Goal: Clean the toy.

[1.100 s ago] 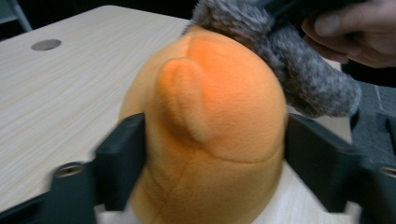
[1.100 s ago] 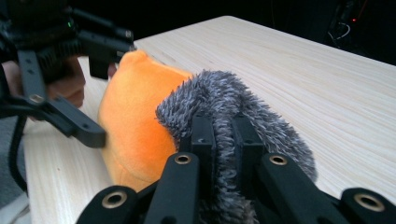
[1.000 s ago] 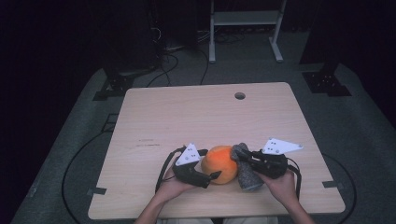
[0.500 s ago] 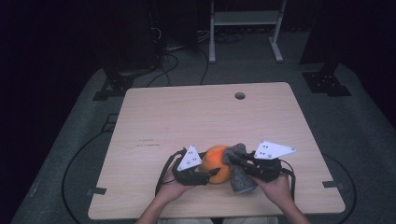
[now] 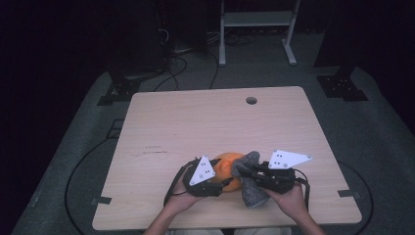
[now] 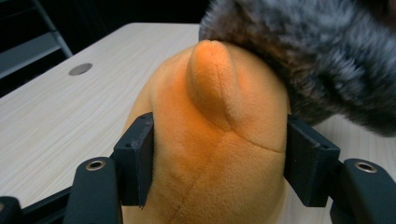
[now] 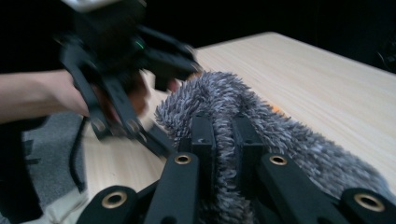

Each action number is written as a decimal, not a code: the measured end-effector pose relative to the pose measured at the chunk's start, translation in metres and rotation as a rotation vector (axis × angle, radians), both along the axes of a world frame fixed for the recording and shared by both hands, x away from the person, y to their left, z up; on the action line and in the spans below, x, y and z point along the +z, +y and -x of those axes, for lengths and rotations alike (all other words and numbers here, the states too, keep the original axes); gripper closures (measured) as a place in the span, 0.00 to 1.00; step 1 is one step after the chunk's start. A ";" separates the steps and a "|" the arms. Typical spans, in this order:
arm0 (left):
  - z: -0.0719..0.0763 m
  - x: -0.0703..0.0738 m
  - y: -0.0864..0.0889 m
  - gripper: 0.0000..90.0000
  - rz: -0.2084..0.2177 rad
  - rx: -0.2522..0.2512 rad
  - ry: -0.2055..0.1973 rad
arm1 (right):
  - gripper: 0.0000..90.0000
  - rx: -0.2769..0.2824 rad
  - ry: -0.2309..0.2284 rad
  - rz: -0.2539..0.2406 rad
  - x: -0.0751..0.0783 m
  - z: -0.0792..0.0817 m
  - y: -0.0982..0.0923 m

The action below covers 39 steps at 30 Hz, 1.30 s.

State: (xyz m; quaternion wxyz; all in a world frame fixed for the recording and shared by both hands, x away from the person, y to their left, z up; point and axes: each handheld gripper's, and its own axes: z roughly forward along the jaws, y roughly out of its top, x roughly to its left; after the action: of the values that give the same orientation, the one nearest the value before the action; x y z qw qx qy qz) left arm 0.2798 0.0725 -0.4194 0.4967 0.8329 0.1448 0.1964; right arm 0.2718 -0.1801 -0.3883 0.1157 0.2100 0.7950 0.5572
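While its two black jaws press against either flank of an orange plush (image 6: 212,140), the left hand-held gripper (image 6: 217,161) stands spread about as wide as the toy's body, which bulges between the pads. A rounded orange nub rises from the plush just beyond the jaws, and a grey furry cloth (image 6: 308,60) lies draped over the toy's far upper side, touching it.

Seen from the high view, the left hand-held gripper (image 5: 222,185) sits near the counter's front edge, its jaws pointing toward the person's right into the plush (image 5: 226,165). The left hand (image 5: 183,198) grips it from below and behind, the forearm coming in from the bottom edge.

The right hand-held gripper (image 7: 223,135) has its jaws drawn nearly together on a fold of the grey cloth (image 7: 261,121), the fur welling up between and around them. From above, the right hand-held gripper (image 5: 247,172) points toward the person's left, facing the other one, with the cloth (image 5: 248,181) hanging from its jaws down to the counter and leaning against the plush's right side. The right hand (image 5: 291,198) holds it from behind, the forearm angling in from the lower right.

Both toy and cloth rest at the front middle of the wooden counter (image 5: 205,122). A small round hole (image 5: 251,100) sits near its far edge.
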 end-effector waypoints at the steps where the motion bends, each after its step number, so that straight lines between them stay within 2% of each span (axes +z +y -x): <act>1: 0.001 -0.002 -0.001 0.38 -0.009 -0.022 0.013 | 0.90 0.001 -0.007 0.008 0.002 0.002 0.003; 3: 0.003 -0.004 0.000 0.37 -0.016 -0.046 0.012 | 0.90 0.005 -0.003 0.025 -0.001 0.000 0.005; 6: 0.000 -0.006 0.001 0.35 -0.009 -0.067 0.031 | 0.90 -0.009 0.028 0.007 -0.007 -0.006 -0.003; 9: 0.002 -0.007 -0.001 0.35 -0.021 -0.085 0.015 | 0.90 -0.037 0.040 0.015 -0.007 -0.008 -0.008; 13: 0.005 -0.009 0.000 0.36 -0.042 -0.107 -0.010 | 0.90 -0.028 -0.005 0.058 -0.002 0.000 -0.001; 15: 0.006 -0.009 0.001 0.37 -0.044 -0.111 -0.013 | 0.90 -0.029 -0.008 0.060 -0.002 0.000 0.000; 17: 0.007 -0.010 0.000 0.37 -0.048 -0.120 -0.015 | 0.90 -0.050 0.007 0.054 -0.003 -0.005 -0.005; 20: 0.008 -0.011 -0.001 0.37 -0.064 -0.139 -0.031 | 0.90 -0.128 0.019 0.082 -0.007 -0.013 -0.018; 21: 0.008 -0.010 -0.002 0.36 -0.063 -0.136 -0.029 | 0.90 -0.138 0.036 0.077 -0.009 -0.016 -0.022; 23: 0.006 -0.011 -0.005 0.26 -0.053 -0.111 -0.015 | 0.90 -0.128 0.068 0.055 -0.011 -0.017 -0.025; 25: 0.004 -0.011 -0.009 0.16 -0.046 -0.079 0.003 | 0.90 -0.091 0.067 0.037 -0.009 -0.014 -0.020; 27: 0.003 -0.012 -0.010 0.11 -0.064 -0.066 -0.002 | 0.90 -0.042 0.049 0.029 -0.005 -0.009 -0.011; 28: 0.003 -0.012 -0.009 0.13 -0.062 -0.072 -0.006 | 0.90 -0.031 0.041 0.040 -0.004 -0.007 -0.006; 29: 0.004 -0.012 -0.006 0.21 -0.063 -0.073 -0.015 | 0.90 -0.034 0.026 0.056 -0.004 -0.007 -0.004; 30: 0.005 -0.013 -0.004 0.25 -0.057 -0.076 -0.011 | 0.90 -0.040 0.028 0.056 -0.004 -0.008 -0.004; 31: 0.005 -0.013 -0.003 0.28 -0.057 -0.078 -0.010 | 0.90 -0.049 0.049 0.040 -0.006 -0.012 -0.008; 33: 0.004 -0.013 -0.003 0.29 -0.059 -0.085 -0.008 | 0.90 -0.082 0.067 0.036 -0.011 -0.018 -0.015; 35: 0.004 -0.014 -0.003 0.29 -0.057 -0.086 -0.010 | 0.90 -0.111 0.115 0.012 -0.018 -0.025 -0.025; 39: 0.003 -0.014 -0.001 0.29 -0.052 -0.086 -0.006 | 0.90 -0.146 0.146 0.013 -0.023 -0.028 -0.035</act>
State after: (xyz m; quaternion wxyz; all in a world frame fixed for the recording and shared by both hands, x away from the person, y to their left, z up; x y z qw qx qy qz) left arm 0.2764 0.0715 -0.4335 0.4833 0.8505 0.1021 0.1810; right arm 0.3001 -0.2151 -0.4109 0.0991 0.3068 0.7875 0.5253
